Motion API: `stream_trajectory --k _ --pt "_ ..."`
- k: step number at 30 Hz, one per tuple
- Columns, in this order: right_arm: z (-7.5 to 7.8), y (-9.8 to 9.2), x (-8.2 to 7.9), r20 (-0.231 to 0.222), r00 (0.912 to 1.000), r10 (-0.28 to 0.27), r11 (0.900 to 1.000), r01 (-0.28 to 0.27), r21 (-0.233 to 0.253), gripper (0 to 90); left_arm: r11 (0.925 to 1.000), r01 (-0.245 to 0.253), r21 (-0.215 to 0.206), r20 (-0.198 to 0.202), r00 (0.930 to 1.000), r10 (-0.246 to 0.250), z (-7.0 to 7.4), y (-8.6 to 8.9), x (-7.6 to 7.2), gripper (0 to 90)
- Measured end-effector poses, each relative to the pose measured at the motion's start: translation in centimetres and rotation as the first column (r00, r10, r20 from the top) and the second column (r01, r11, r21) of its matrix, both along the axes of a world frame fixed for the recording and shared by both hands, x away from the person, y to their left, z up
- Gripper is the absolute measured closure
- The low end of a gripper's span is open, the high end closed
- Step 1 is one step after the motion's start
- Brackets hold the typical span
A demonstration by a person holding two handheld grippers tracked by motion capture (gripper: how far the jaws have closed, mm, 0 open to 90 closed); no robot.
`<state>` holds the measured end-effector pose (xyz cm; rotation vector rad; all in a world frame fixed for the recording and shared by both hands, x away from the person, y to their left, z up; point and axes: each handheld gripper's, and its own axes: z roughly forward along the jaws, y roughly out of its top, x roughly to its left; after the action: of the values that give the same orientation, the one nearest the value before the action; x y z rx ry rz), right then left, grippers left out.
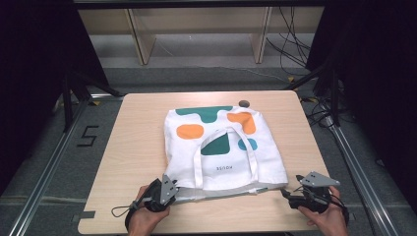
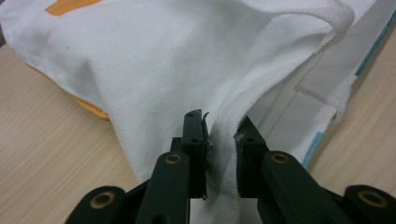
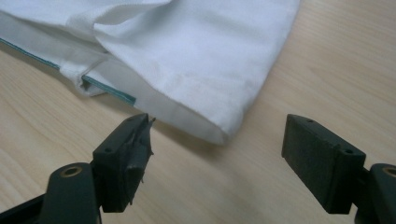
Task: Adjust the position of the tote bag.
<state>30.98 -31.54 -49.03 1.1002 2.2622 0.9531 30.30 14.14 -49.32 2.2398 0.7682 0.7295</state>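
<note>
A white tote bag (image 1: 222, 169) printed with green, orange and blue shapes lies flat on the wooden table (image 1: 137, 152), its handles on top and its opening towards the near edge. My left gripper (image 1: 172, 191) sits at the bag's near left corner. In the left gripper view this gripper (image 2: 219, 126) is shut on a fold of the white bag fabric (image 2: 187, 56). My right gripper (image 1: 287, 194) is just off the near right corner. In the right gripper view it (image 3: 219, 123) stands wide open, with the bag's corner (image 3: 210, 51) just ahead of the jaws and not touching them.
A small dark round object (image 1: 243, 103) lies near the table's far edge, just beyond the bag. Bare wood runs left and right of the bag. Wooden shelf legs (image 1: 140, 42), cables (image 1: 290, 44) and metal frame rails (image 1: 46, 167) surround the table.
</note>
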Motion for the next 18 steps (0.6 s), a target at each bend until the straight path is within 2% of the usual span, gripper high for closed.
stream_trajectory --k 1,3,4,5,6,7,8,10,11,14,15,16,17,18 --pt "0.0 0.0 0.0 0.000 1.0000 0.000 1.000 0.000 0.000 24.9 1.0000 -0.004 -0.006 0.006 1.0000 0.004 0.1 0.1 0.1 78.0" --pt "-0.1 1.0 0.6 0.019 0.9996 0.020 0.999 -0.019 -0.043 25.2 0.9995 -0.006 -0.032 0.006 1.0000 0.006 0.4 0.3 0.1 78.4" --pt "-0.1 1.0 0.6 0.019 0.9996 0.020 0.999 -0.019 -0.043 25.2 0.9994 -0.004 -0.034 0.004 1.0000 0.004 0.6 0.4 0.2 78.4" --pt "-0.3 1.7 0.8 0.019 0.9990 0.041 0.996 -0.040 -0.074 25.7 0.9994 0.002 -0.034 0.003 1.0000 -0.002 0.7 0.5 0.3 78.6" --pt "-0.3 1.7 0.8 0.019 0.9990 0.041 0.996 -0.040 -0.074 25.7 0.9989 -0.004 -0.046 -0.003 1.0000 0.003 0.7 0.5 0.3 78.6" --pt "-0.4 2.3 1.1 0.029 0.9980 0.057 0.993 -0.053 -0.101 26.3 0.9984 -0.006 -0.056 -0.006 1.0000 0.006 0.8 0.6 0.3 78.8" --pt "-0.4 2.6 1.3 0.030 0.9979 0.058 0.992 -0.054 -0.112 26.7 0.9984 -0.006 -0.056 -0.006 1.0000 0.006 0.8 0.6 0.3 78.8" --pt "-0.3 2.8 1.5 0.029 0.9974 0.066 0.991 -0.062 -0.120 27.7 0.9963 -0.015 -0.084 -0.003 0.9999 0.015 0.8 0.6 0.4 78.8" --pt "-0.3 2.9 1.9 0.041 0.9965 0.073 0.990 -0.067 -0.126 28.6 0.9983 -0.004 -0.059 -0.002 1.0000 0.004 1.0 0.8 0.4 78.7" --pt "-0.3 3.5 2.8 0.043 0.9965 0.071 0.988 -0.064 -0.143 29.4 0.9965 -0.007 -0.083 -0.002 1.0000 0.007 1.0 0.9 0.4 78.7" --pt "-0.5 3.8 3.1 0.040 0.9968 0.069 0.986 -0.062 -0.157 29.4 0.9973 -0.003 -0.074 -0.004 1.0000 0.003 1.1 1.0 0.4 78.7" --pt "-0.7 4.0 3.5 0.050 0.9952 0.085 0.980 -0.074 -0.185 29.5 0.9956 -0.011 -0.094 -0.001 0.9999 0.011 1.0 0.9 0.4 78.6" --pt "-0.7 4.3 3.6 0.042 0.9954 0.086 0.977 -0.076 -0.197 30.4 0.9955 -0.015 -0.094 0.003 0.9999 0.015 0.9 0.9 0.4 78.6" --pt "-0.7 4.5 3.7 0.042 0.9955 0.085 0.977 -0.075 -0.201 35.1 0.9958 -0.014 -0.091 0.001 0.9999 0.014 0.9 0.9 0.4 78.4"
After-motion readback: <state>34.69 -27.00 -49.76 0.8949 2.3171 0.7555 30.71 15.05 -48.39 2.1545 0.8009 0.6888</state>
